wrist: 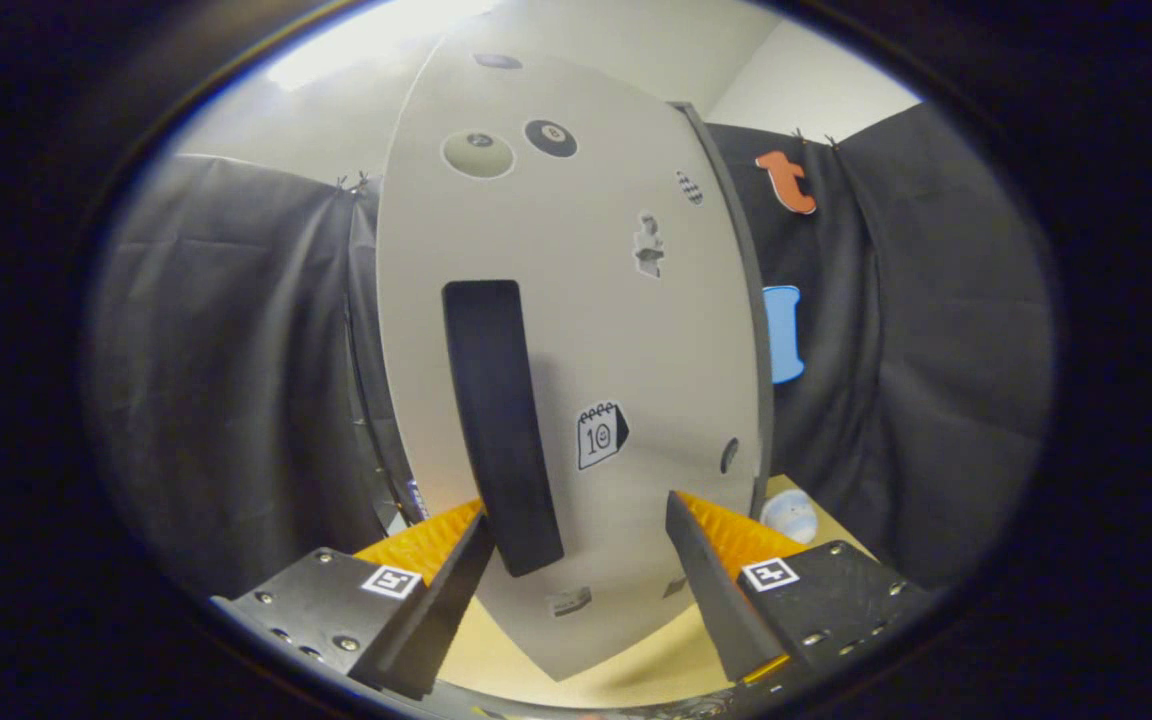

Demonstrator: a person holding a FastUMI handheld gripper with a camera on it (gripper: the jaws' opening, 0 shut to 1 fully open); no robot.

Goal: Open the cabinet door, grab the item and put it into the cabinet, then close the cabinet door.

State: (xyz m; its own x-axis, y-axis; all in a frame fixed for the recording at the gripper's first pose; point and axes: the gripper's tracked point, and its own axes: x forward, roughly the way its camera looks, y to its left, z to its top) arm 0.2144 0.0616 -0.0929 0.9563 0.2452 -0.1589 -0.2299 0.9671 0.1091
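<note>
A pale grey cabinet door (586,330) with several small stickers stands upright just ahead of me. Its black vertical handle (496,410) runs down the door's left half. The handle's lower end sits between my fingers, close beside the left finger (441,605) and apart from the right finger (716,590). My gripper (576,510) is open and nothing is pressed between its orange-backed fingers. A small round white and pale blue item (789,515) lies on the table beyond the right finger, past the door's right edge.
The yellowish wooden table (636,665) runs under the door's bottom corner. A grey edge (751,330) runs down the door's right side, and a dark strip with small screws (368,400) down its left. Black cloth hangs on both sides.
</note>
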